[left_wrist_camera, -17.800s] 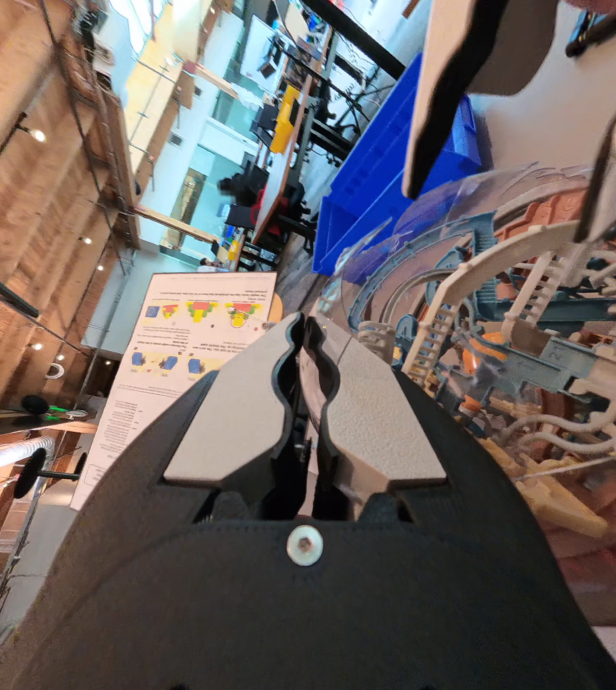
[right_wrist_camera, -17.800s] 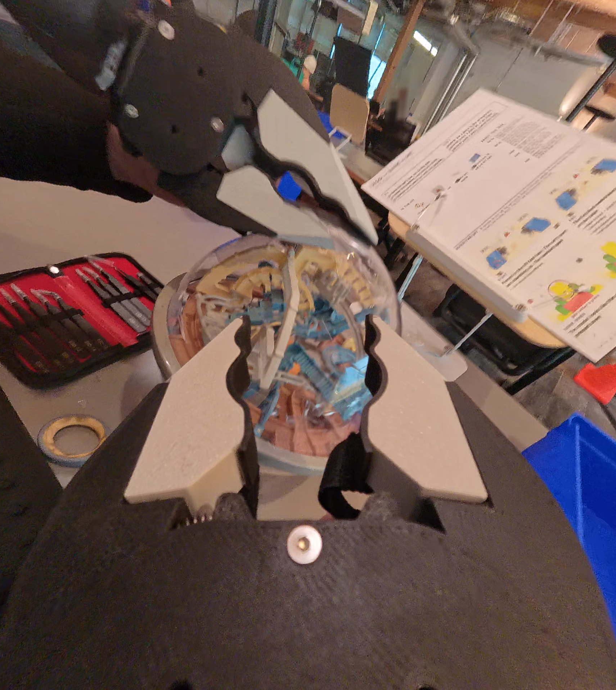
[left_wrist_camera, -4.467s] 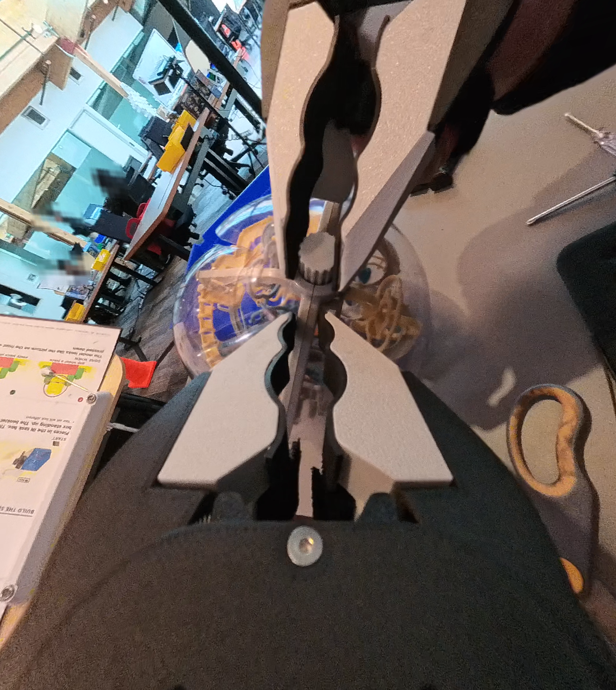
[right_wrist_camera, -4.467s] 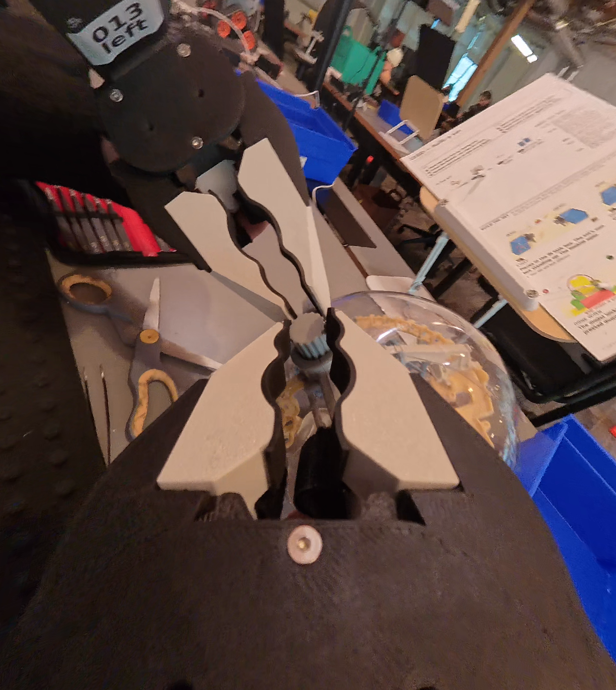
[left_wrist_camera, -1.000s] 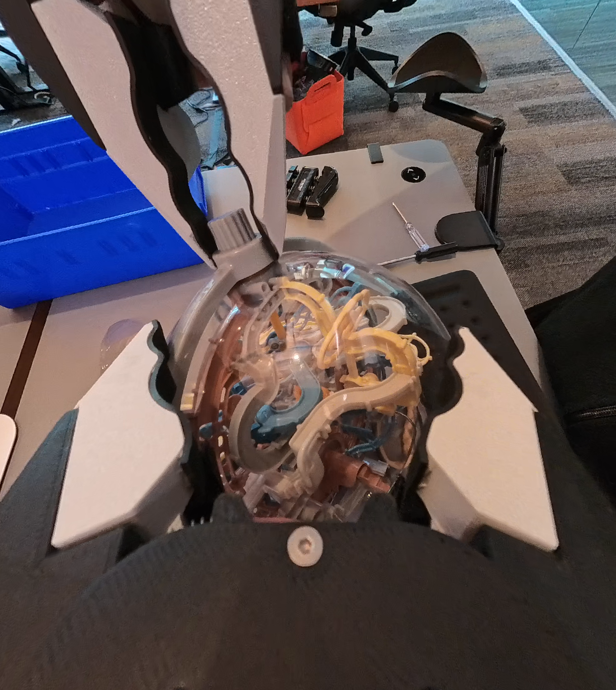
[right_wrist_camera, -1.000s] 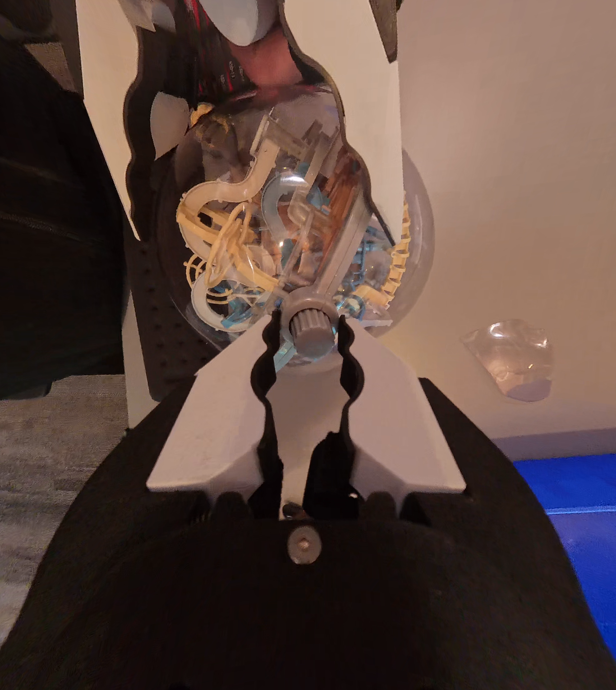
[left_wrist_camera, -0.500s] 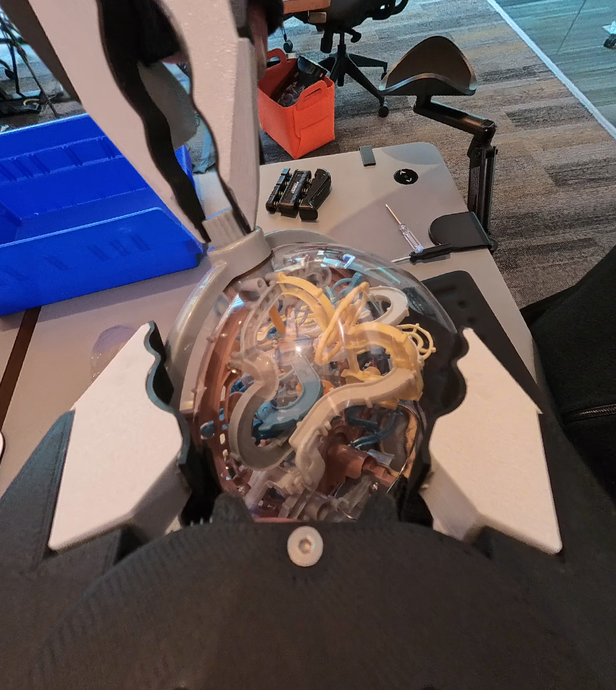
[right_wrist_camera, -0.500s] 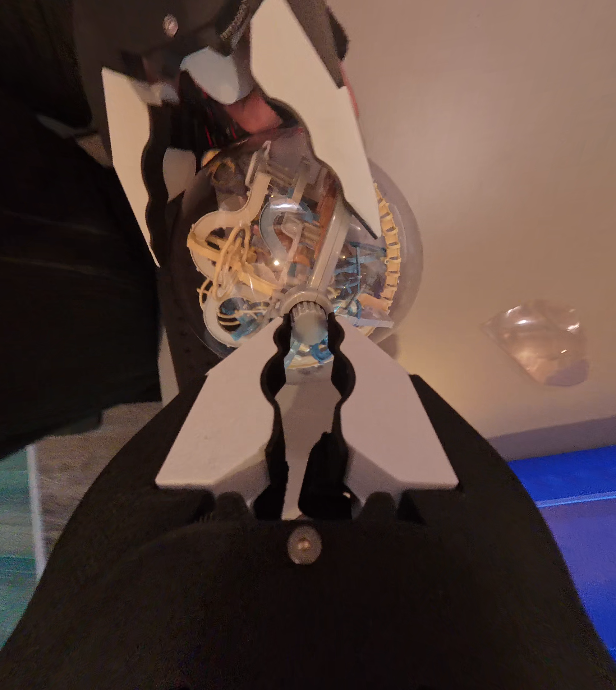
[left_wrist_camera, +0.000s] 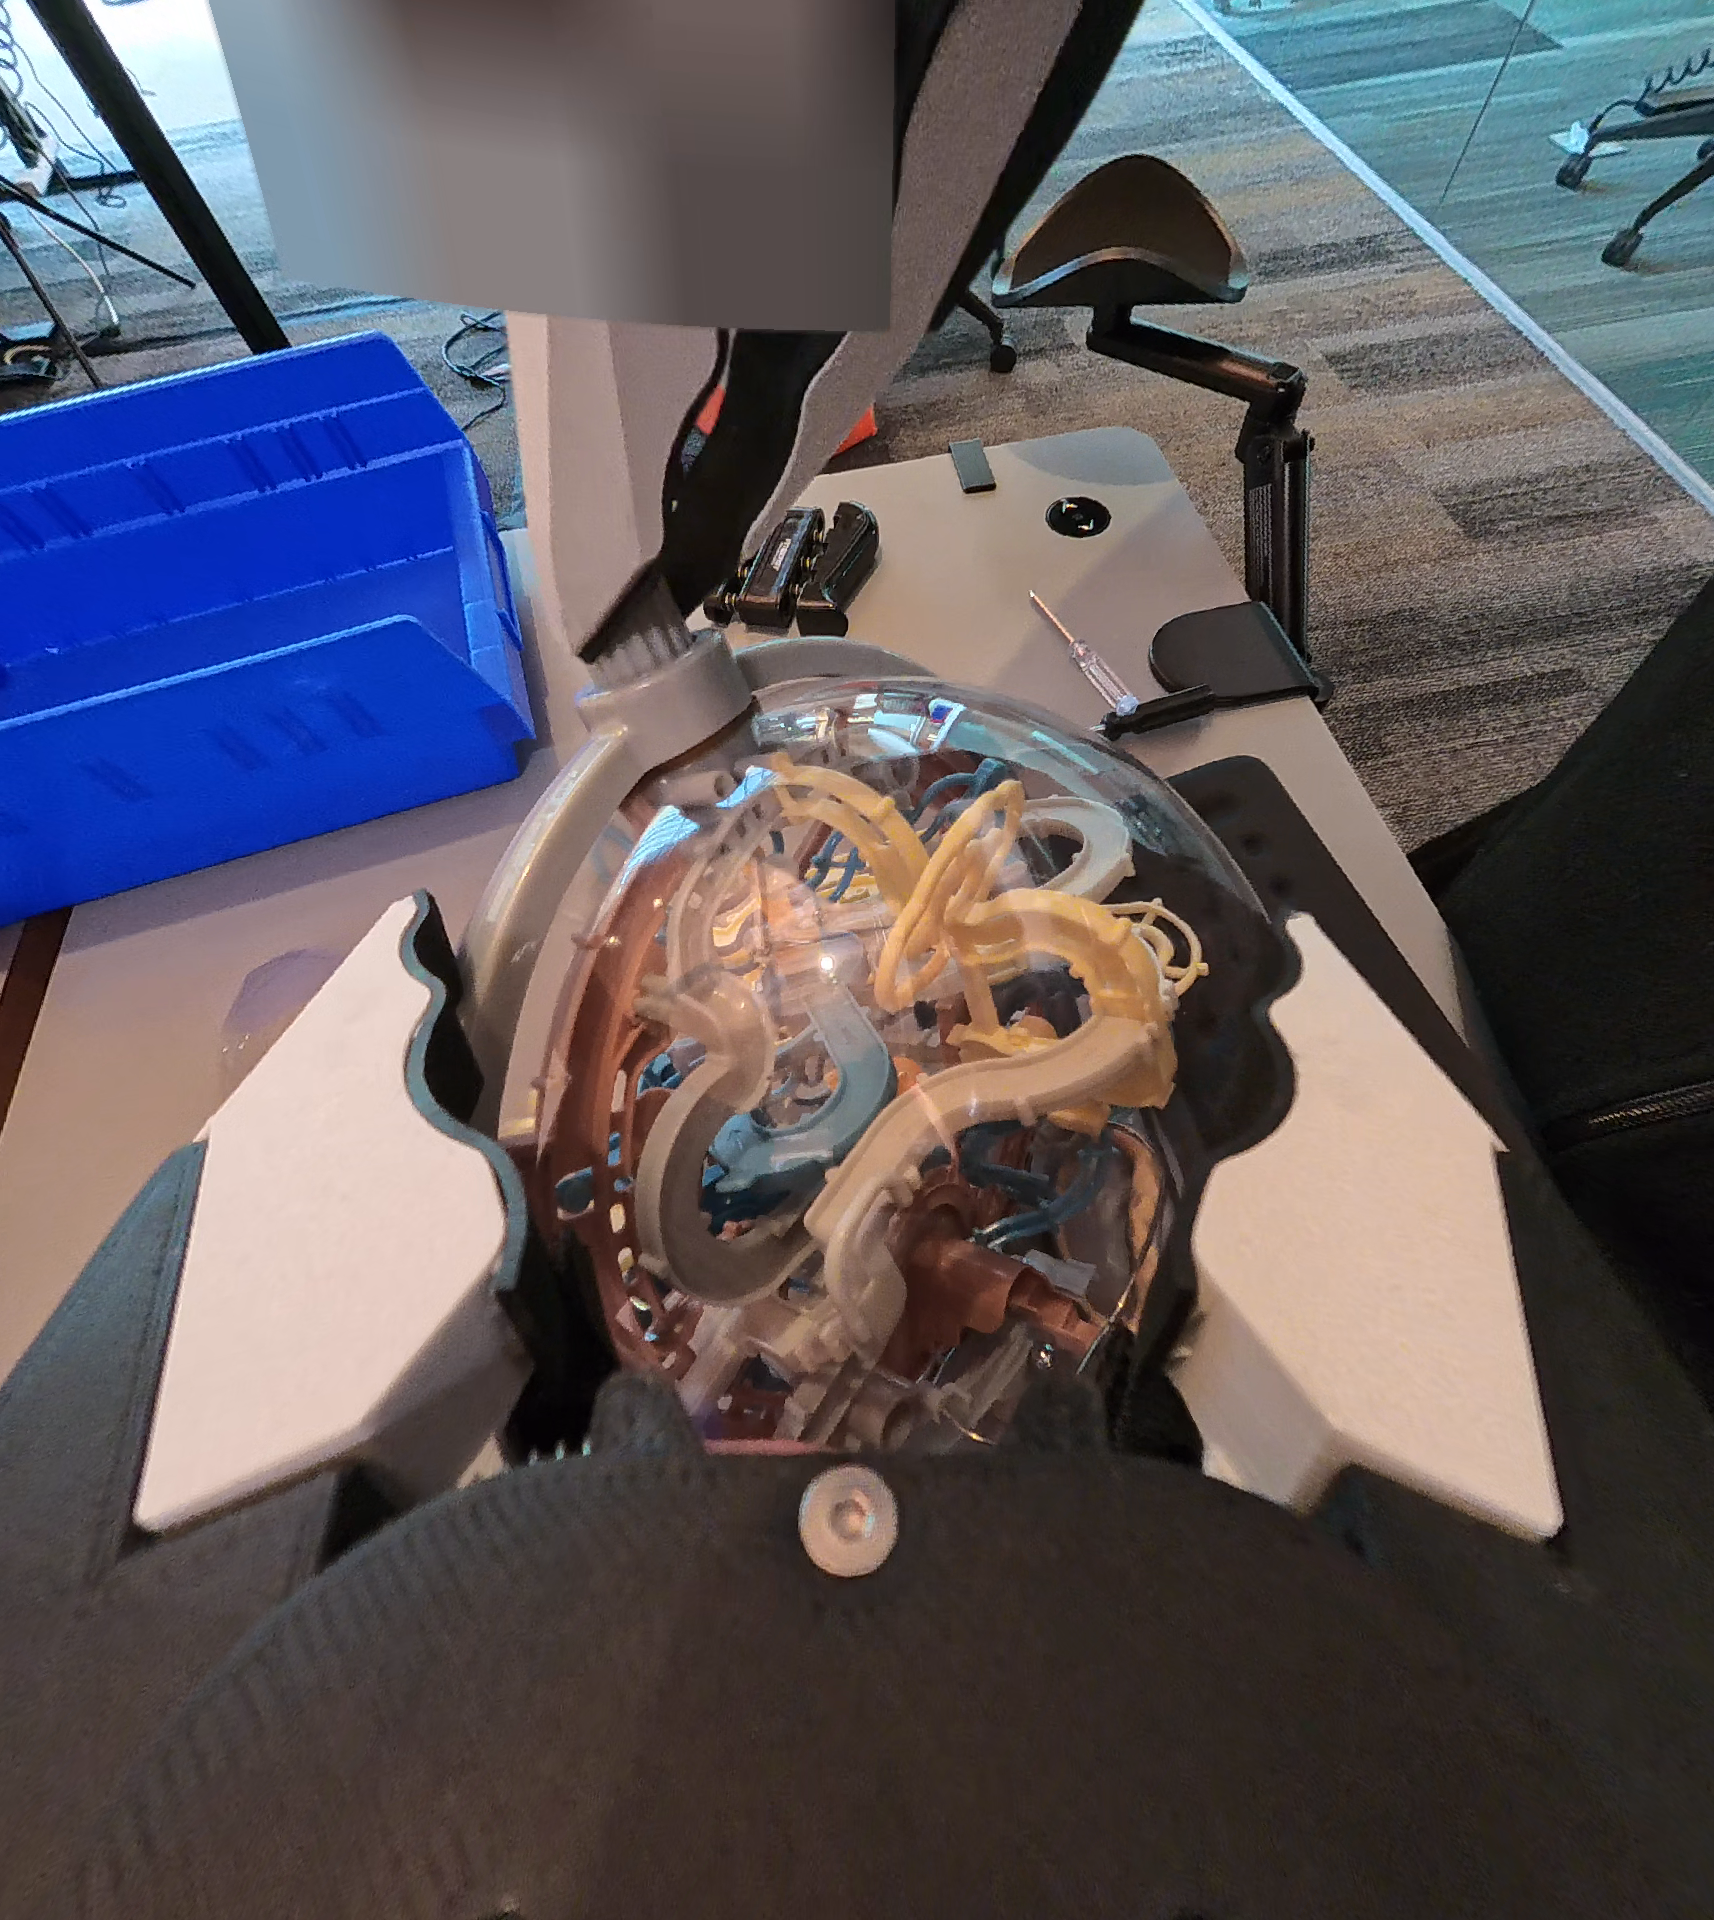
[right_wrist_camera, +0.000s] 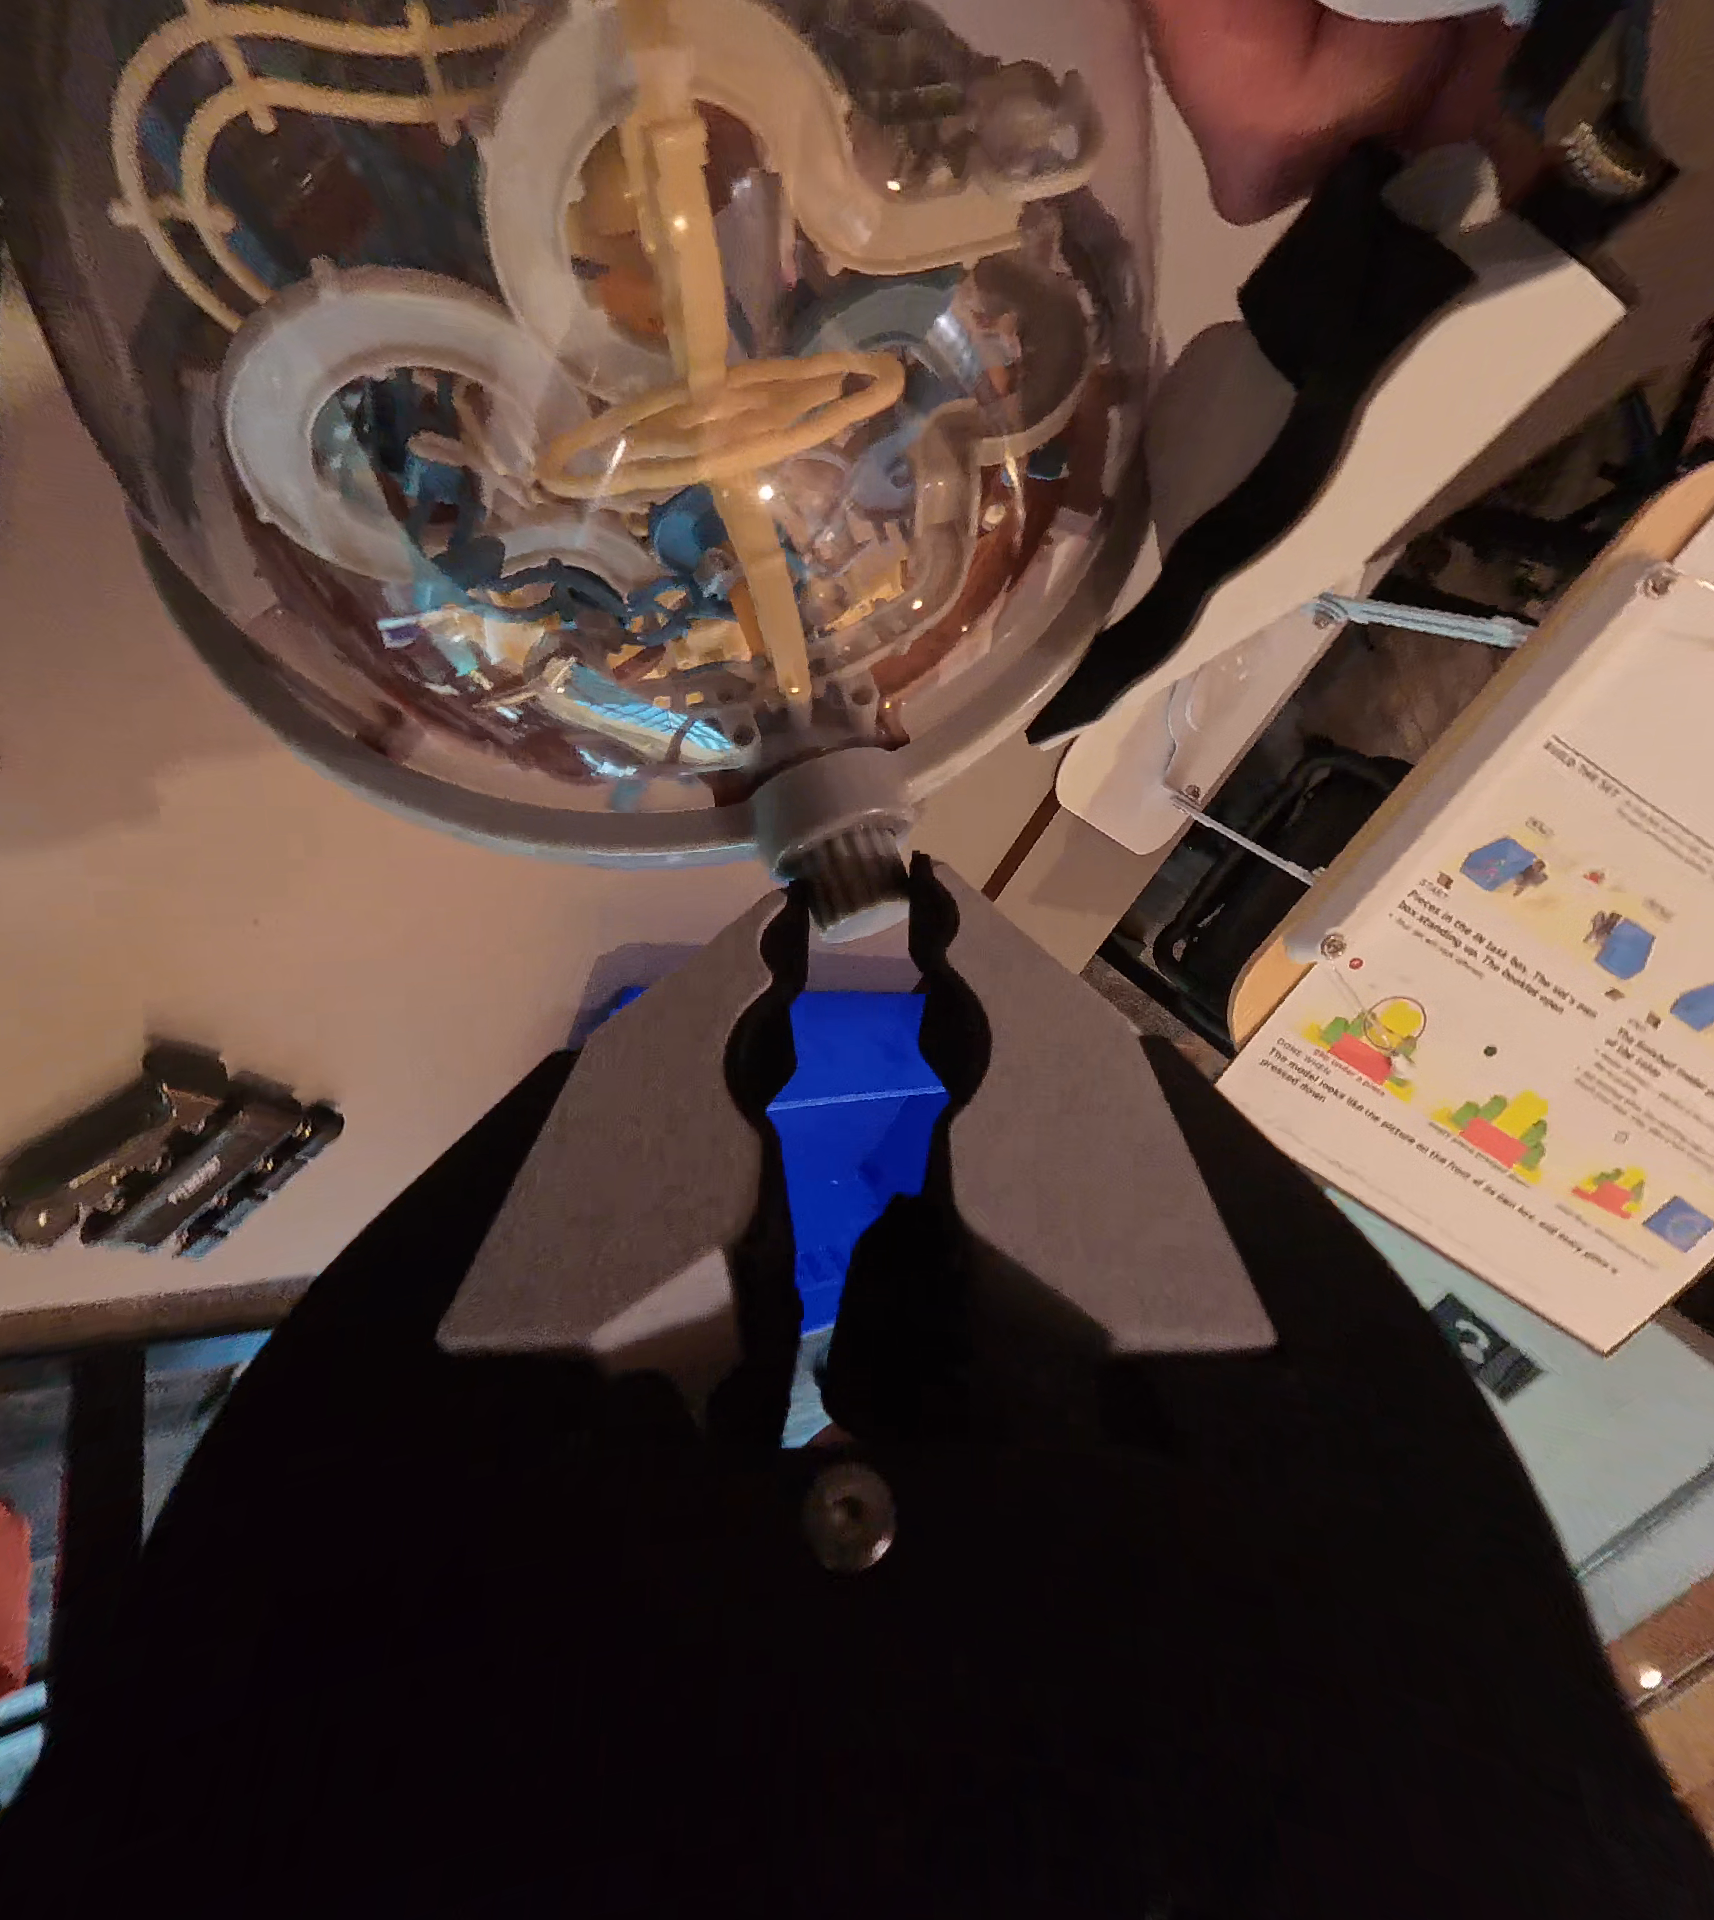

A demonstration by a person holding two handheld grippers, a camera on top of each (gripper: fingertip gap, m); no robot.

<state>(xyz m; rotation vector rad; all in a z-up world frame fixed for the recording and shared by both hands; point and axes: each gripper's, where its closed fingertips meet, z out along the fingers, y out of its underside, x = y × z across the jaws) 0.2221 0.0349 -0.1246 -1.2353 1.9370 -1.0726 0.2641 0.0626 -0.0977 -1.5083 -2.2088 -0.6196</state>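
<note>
Item: clear maze sphere (left_wrist_camera: 863, 1049), clamped in your left gripper (left_wrist_camera: 858, 1039); your right gripper (right_wrist_camera: 858, 894) pinches its grey ribbed knob (right_wrist_camera: 848, 878).

One clear maze ball (left_wrist_camera: 863, 1049), two claws, one blue bin (left_wrist_camera: 178, 665), one screwdriver (left_wrist_camera: 1081, 655)

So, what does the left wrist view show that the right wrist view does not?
Only the left wrist view shows the screwdriver and the black arm rest. Only the right wrist view shows the instruction board and a person's hand. Both show the clear maze ball held in the left gripper, the right gripper pinching its grey knob, and the blue bin.
</note>
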